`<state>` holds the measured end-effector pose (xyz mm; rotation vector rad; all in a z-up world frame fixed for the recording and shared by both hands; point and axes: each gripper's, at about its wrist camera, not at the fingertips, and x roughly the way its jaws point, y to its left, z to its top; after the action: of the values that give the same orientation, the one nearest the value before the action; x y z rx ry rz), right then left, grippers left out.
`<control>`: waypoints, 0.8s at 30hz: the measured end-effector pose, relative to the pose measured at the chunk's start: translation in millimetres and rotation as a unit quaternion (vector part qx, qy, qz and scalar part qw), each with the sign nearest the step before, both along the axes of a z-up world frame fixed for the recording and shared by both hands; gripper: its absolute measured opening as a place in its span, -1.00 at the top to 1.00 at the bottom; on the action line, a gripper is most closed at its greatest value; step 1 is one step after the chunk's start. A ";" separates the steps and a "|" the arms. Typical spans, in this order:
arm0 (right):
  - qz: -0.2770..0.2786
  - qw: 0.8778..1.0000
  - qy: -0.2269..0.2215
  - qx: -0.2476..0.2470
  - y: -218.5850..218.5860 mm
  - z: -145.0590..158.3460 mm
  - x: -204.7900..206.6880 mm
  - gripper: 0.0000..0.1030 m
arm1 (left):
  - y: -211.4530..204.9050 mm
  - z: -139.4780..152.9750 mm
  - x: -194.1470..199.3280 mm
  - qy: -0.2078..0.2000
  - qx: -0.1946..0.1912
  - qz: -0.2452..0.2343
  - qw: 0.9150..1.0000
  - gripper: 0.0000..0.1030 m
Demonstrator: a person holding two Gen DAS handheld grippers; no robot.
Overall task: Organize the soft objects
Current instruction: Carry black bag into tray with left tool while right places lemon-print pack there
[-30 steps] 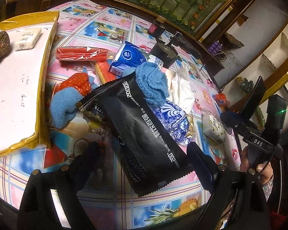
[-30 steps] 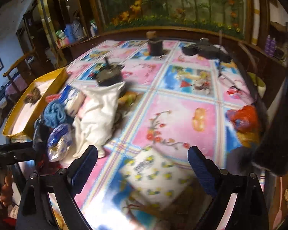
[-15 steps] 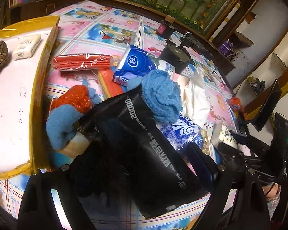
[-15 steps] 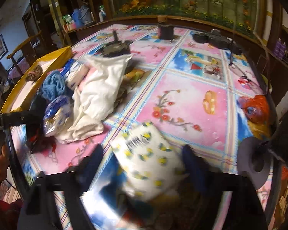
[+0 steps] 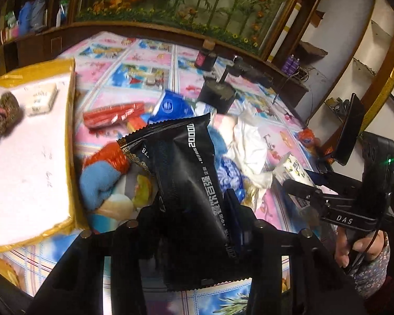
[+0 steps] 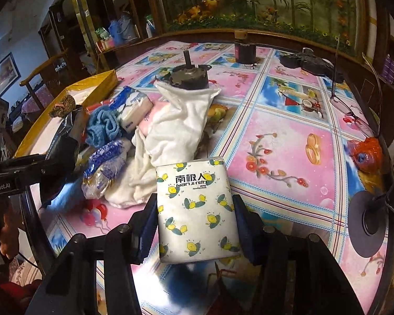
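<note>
From my remote seat I see a tabletop covered in a pink-and-blue picture-tiled plastic cloth (image 6: 283, 141). A squat dark metal cylinder with an upright shaft (image 6: 189, 76) stands near the middle, and a small dark jar with a cork-coloured lid (image 6: 245, 47) stands at the far edge. A pair of thin-framed spectacles (image 6: 352, 113) lies to the right. Behind the tabletop runs a wood-framed painted panel of bamboo and orange flowers (image 5: 197, 8).

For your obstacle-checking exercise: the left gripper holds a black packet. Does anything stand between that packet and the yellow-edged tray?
Nothing visible does. The left gripper is shut on the black packet, lifted above the clutter. The yellow-edged tray lies just to its left, with only its low rim between; a blue sock sits lower, beside that rim.
</note>
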<state>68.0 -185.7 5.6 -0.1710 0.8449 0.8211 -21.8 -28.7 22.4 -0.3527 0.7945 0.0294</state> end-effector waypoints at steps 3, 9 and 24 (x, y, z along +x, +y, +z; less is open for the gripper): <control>-0.004 1.000 -0.005 0.016 0.2 8.2 -0.6 -0.13 | -0.4 6.6 -2.2 -0.013 0.012 0.001 1.000 0.17; -0.005 0.999 -0.013 0.035 2.8 20.6 -2.9 -0.13 | 8.3 13.6 -5.6 -0.023 0.008 0.006 1.000 0.17; 0.056 0.996 -0.025 0.065 65.2 46.4 -27.3 -0.13 | 38.5 27.2 -24.4 -0.047 -0.002 0.042 0.998 0.17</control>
<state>40.7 -120.5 51.9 -0.1240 0.7379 0.9713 -46.2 9.8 49.6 -0.3880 0.6858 0.0885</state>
